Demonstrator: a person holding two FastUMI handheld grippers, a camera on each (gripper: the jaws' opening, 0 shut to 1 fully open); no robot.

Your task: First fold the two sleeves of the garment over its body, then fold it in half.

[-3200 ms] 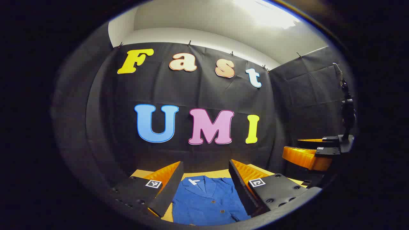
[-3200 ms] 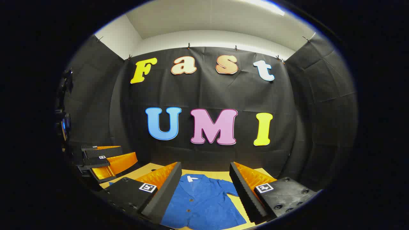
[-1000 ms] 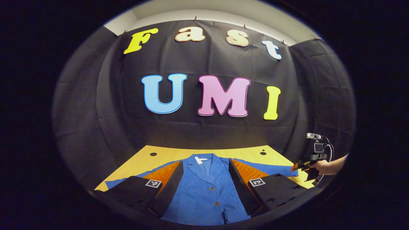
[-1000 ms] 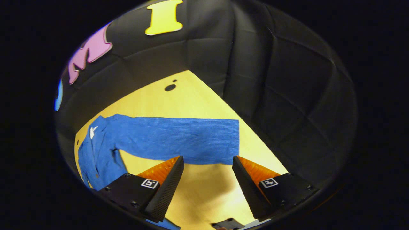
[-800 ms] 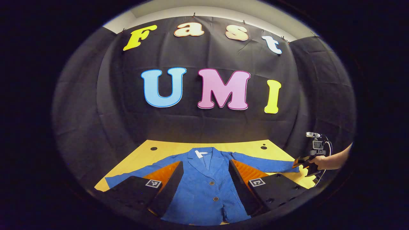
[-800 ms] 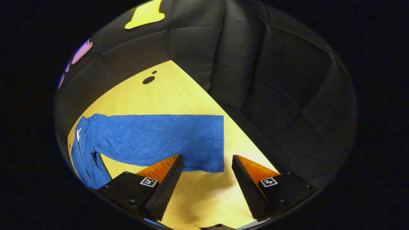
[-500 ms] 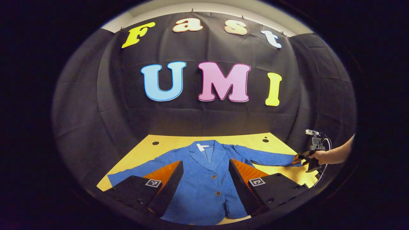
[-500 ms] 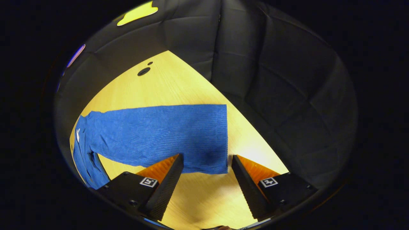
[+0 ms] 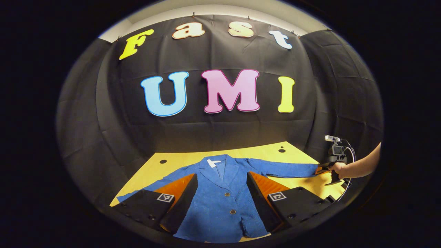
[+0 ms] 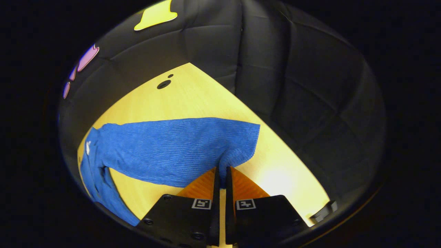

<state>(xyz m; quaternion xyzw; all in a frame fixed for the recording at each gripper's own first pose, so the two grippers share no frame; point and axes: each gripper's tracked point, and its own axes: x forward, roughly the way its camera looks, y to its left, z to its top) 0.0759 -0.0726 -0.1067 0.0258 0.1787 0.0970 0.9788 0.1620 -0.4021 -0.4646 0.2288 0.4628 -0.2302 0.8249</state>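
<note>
In the left gripper view the jacket point(image 9: 220, 203) loses its hem at the bottom edge, and the gripper's own fingers point(image 9: 179, 193) cover parts of its front and the near end of the left sleeve point(image 9: 151, 184). The far gripper point(image 9: 322, 169) beside the hand point(image 9: 339, 169) is too small to judge its grip. In the right gripper view the jacket's body runs out of sight at the left edge.

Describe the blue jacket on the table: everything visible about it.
The blue jacket lies flat and face up on the yellow table, sleeves spread out to both sides, unfolded. It looks like ribbed, textured cloth, with a lapel collar, a white neck tag and two round buttons down the closed front. The right tongs are shut on the cuff edge of one sleeve, puckering it. The left tongs hang open above the jacket's body.
</note>
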